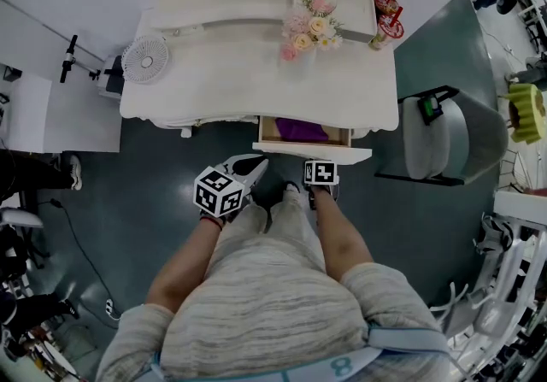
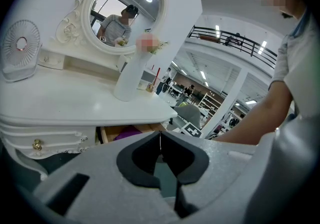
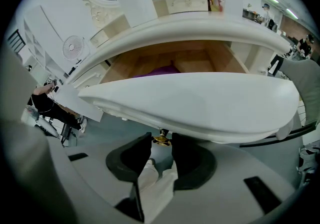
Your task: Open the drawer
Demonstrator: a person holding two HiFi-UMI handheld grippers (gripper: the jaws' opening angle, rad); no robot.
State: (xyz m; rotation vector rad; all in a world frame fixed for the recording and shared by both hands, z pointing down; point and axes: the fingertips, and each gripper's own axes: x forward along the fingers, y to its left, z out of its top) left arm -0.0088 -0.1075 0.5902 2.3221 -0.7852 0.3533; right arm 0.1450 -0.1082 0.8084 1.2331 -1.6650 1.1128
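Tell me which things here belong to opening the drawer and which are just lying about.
Job: white wooden-lined drawer; small brass knob; right gripper, closed on it.
Lying about: small white fan; pink flower bouquet; purple item in drawer; left gripper.

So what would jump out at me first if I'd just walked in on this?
Probably the ornate white dressing table with its oval mirror, straight ahead of the person. Its white wooden drawer stands pulled out, right of centre, with a purple item inside, and the right gripper has its jaws pinched on the small brass knob on the drawer front. The left gripper hangs beside it, jaws together, empty.
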